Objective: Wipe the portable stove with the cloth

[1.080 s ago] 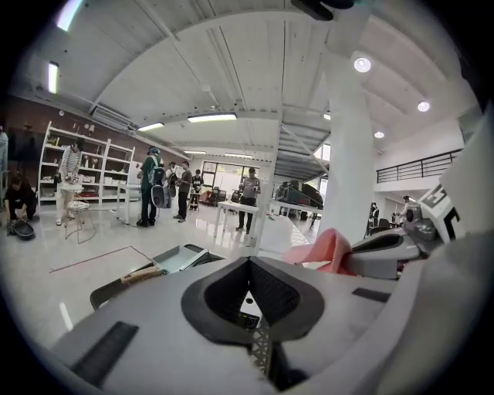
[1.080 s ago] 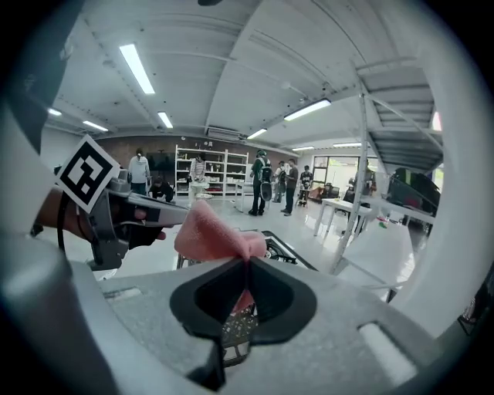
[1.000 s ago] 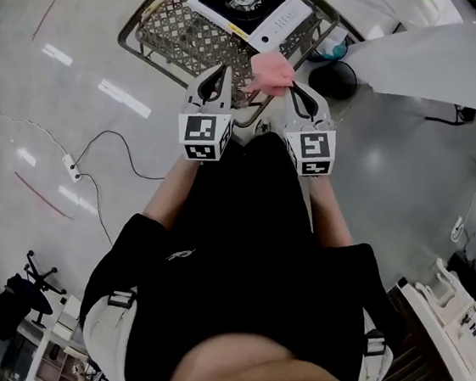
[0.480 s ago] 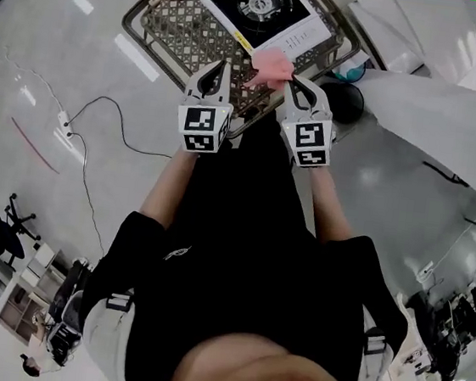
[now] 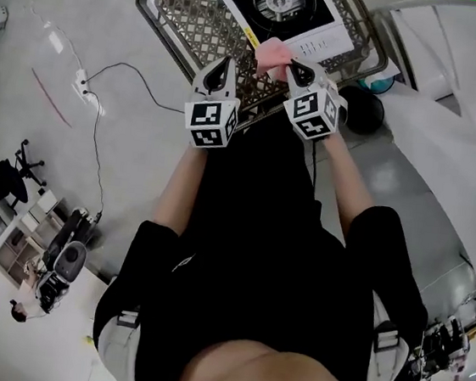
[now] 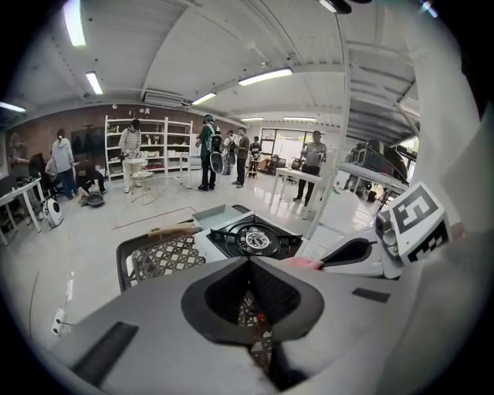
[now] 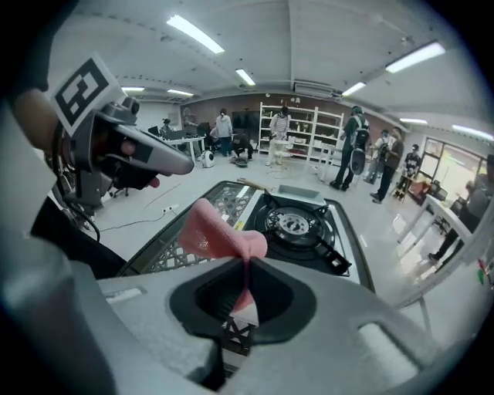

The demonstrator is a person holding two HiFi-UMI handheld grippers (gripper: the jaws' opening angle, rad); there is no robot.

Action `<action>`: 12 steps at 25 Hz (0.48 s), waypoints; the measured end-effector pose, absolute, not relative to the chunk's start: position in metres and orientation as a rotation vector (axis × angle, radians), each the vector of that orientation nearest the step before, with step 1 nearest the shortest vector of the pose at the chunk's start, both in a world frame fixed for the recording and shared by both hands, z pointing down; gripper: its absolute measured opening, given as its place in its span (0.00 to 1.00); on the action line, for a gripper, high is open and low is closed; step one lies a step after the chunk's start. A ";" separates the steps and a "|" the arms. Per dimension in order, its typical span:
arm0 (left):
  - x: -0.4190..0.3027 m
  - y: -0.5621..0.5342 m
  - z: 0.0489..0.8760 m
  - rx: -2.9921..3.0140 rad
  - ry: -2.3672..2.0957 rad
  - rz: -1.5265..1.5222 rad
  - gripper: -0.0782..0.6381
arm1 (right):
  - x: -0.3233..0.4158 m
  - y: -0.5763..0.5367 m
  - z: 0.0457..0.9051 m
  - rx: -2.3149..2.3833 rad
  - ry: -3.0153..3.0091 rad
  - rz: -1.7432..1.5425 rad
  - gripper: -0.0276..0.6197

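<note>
Right gripper (image 7: 247, 264) clamped on pink cloth (image 7: 218, 230) by its edge, held over lattice table (image 5: 195, 28), stove (image 7: 299, 224) at its far edge; left gripper (image 6: 248, 264) jaws together, empty. Cloth's limp, light, probably better bunched so it won't fold

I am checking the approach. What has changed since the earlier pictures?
Both claws moved forward toward the portable stove; the pink cloth is now near its front edge. Nothing taken or released: right claw stays shut on the cloth, left claw stays shut and empty. The stove stays on its wire rack.
</note>
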State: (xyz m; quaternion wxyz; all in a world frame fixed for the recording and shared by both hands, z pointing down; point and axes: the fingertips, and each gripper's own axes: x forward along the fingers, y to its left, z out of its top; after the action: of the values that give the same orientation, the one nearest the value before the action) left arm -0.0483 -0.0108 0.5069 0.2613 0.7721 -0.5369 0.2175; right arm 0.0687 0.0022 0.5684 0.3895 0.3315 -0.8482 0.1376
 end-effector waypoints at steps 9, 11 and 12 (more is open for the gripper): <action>-0.061 -0.015 0.542 1.977 -1.499 0.567 0.11 | 0.059 -0.001 0.615 0.738 -2.125 0.361 0.24; -0.061 -0.012 0.545 1.967 -1.491 0.563 0.11 | 0.059 0.002 0.613 0.723 -2.132 0.356 0.28; -0.061 -0.010 0.546 1.962 -1.487 0.562 0.11 | 0.060 0.004 0.610 0.714 -2.138 0.345 0.30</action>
State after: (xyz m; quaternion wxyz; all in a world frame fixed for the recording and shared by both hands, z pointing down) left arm -0.0611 -0.0103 0.5459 0.3032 0.7403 -0.5613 0.2122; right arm 0.0596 0.0041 0.6102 0.4175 0.2846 -0.8520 0.1374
